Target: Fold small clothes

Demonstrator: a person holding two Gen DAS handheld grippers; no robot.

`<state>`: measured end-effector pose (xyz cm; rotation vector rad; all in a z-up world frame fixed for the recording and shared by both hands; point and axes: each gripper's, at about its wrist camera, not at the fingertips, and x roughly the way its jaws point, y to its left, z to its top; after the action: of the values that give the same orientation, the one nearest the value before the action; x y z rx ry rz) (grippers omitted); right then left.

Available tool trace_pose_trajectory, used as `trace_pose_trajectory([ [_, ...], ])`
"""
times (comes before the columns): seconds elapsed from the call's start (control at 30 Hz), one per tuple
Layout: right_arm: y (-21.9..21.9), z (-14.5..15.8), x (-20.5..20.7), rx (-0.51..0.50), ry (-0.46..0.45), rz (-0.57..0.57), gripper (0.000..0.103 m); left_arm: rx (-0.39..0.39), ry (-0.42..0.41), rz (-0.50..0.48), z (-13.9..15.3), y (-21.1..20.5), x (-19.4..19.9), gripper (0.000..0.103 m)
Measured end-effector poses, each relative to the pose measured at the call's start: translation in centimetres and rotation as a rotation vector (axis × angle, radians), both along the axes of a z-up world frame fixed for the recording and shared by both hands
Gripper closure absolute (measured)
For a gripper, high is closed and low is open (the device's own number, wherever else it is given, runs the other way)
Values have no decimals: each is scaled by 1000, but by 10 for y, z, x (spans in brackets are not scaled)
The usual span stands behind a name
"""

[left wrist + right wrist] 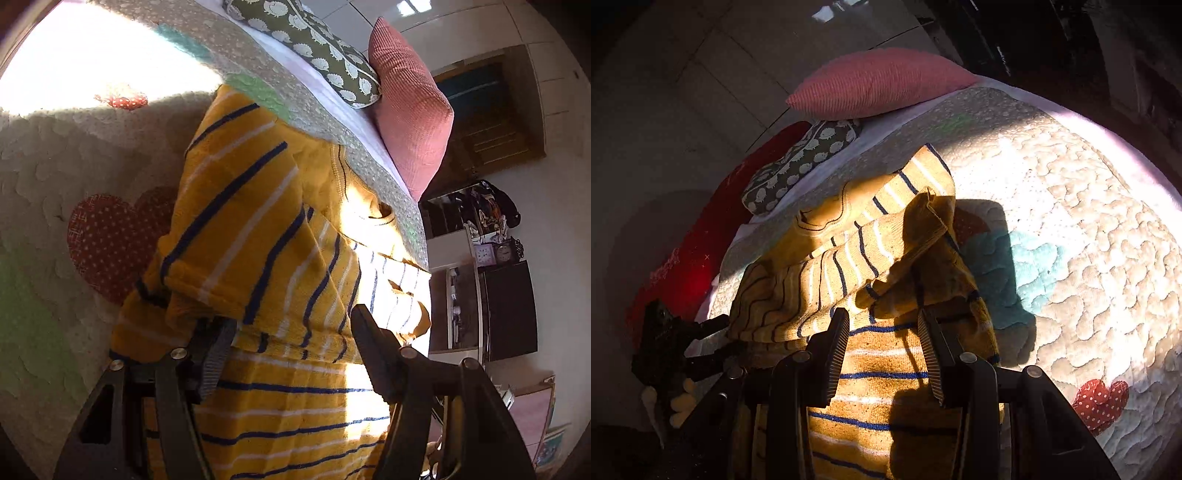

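A small yellow sweater with blue and white stripes lies on a quilted bedspread. Both sleeves are folded in across its body. My left gripper is open just above the sweater's lower body, one finger under a fold of the sleeve. In the right wrist view the same sweater lies under my right gripper, which is open with its fingers apart over the striped body, just below the folded sleeves. The left gripper shows at the left edge of that view.
A pink ribbed cushion and an olive patterned cushion lie at the head of the bed. A red cushion lies beside them. The quilt has red heart and teal patches. Shelves and a dark cabinet stand beyond the bed.
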<state>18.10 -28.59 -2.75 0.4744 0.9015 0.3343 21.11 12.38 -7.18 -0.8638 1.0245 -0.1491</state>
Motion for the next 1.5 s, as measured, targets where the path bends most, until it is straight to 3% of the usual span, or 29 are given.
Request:
trace_pose_trajectory([
  [0.1,-1,0,-4,9,-7,7,61,60,-21,100,6,24,0,41],
  [0.2,-3,-4,-2,-2,-2,7,61,47,-18,137,1,44,-2,48],
  [0.33,-6,-8,2,33,0,-24,61,109,18,120,-10,45,-5,61],
  [0.5,2,2,17,7,-19,-46,61,114,27,131,-19,58,-10,75],
  [0.57,8,10,21,-26,-52,-64,61,99,24,123,-21,61,-12,75],
  [0.67,17,17,26,30,-92,-28,61,89,20,108,-17,61,-17,75],
  [0.8,31,-12,46,118,25,86,61,108,15,96,-7,63,-33,72],
  [0.87,24,-30,56,59,72,61,61,153,10,113,2,67,-45,61],
  [1.0,-8,-38,53,47,66,-43,62,169,-21,98,17,76,-70,59],
  [1.2,-21,-9,39,-16,-17,-89,61,345,-58,57,37,62,-90,57],
  [1.33,-7,14,65,-23,-52,-52,60,448,-82,6,39,34,-103,57],
  [1.4,4,12,92,10,-21,-14,49,458,-93,-15,38,23,-111,56],
  [1.5,11,-24,137,102,155,56,50,460,-95,-28,34,12,-124,56],
])
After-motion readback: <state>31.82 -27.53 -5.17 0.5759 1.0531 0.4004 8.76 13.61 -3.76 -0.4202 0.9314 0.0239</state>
